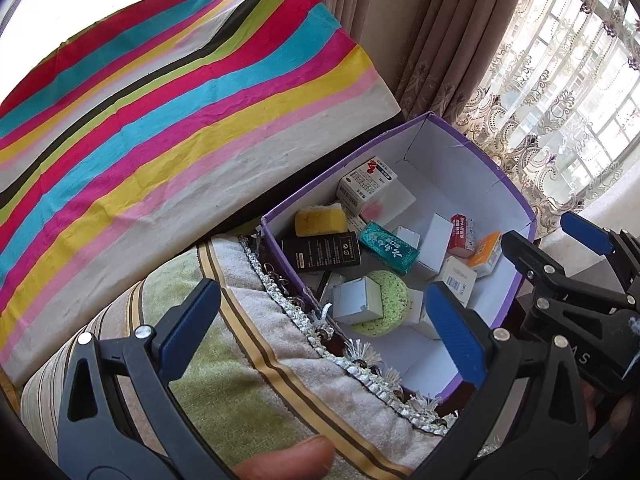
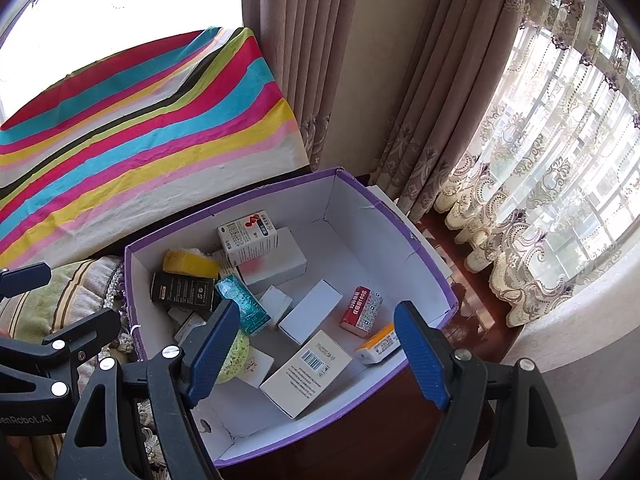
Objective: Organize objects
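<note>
A striped cloth (image 2: 132,120) in red, blue, yellow and pink lies spread over the big surface at the back, with brown curtains (image 2: 304,60) and lace ones (image 2: 560,184) hanging by the window. In front of the cloth stands a purple box (image 2: 436,276) with white inner walls, open at the top, beside a green and cream towel (image 1: 224,380) with a fringed trim.

The things being sorted all lie loose on the floor of the box. A white carton with a barcode (image 2: 306,372) lies near the front wall, a plain white carton (image 2: 310,316) next to it towards the middle, and a black packet (image 2: 184,292) near the left wall. A white medicine carton (image 2: 248,236) leans towards the back. Smaller still are a yellow sponge (image 2: 190,264), a teal packet (image 2: 242,308), a red packet (image 2: 362,310) and an orange-and-white packet (image 2: 378,344).

The right tool (image 2: 320,356) hangs over the box's front edge, spread wide and empty. The left tool (image 1: 320,336) is over the towel beside the box, also wide and empty.
</note>
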The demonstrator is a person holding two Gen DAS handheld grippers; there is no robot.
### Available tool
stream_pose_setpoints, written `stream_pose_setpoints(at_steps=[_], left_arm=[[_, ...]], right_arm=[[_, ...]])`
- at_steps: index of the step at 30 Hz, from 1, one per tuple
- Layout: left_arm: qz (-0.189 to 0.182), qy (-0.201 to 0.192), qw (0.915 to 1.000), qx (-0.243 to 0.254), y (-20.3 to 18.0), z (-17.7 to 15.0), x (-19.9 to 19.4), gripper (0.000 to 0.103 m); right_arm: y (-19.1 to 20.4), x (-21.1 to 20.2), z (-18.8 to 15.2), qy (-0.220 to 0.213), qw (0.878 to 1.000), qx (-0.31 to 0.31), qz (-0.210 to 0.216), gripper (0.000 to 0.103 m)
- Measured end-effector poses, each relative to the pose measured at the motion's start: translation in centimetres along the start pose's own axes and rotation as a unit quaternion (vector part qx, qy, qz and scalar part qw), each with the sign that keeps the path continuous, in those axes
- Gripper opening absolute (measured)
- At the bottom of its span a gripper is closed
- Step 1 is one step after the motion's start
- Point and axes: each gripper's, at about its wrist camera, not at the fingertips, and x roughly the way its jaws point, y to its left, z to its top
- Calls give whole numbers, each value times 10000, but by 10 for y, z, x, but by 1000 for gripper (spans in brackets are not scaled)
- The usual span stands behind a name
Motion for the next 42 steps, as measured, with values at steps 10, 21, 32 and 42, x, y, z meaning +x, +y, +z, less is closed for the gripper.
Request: stream_pose_setpoints(at_steps=[10,21,32,42], left_arm=[[89,-203,9995,-244,24,-2,-28,103],[1638,-582,9729,-1525,162,-87,-118,103],[1908,-476,9401,-2783,239,-184,-128,103],[1839,-651,9376,-2879,241,-188,-124,103]], right_arm=[[17,-12,4,-79,9995,21,311,80],[154,-58,6,-184,9793,-926,1792,83],[294,-66,-50,-183,9566,-2033,2082,103],[290,-56,-54,-123,9562,-1904,2219,103]])
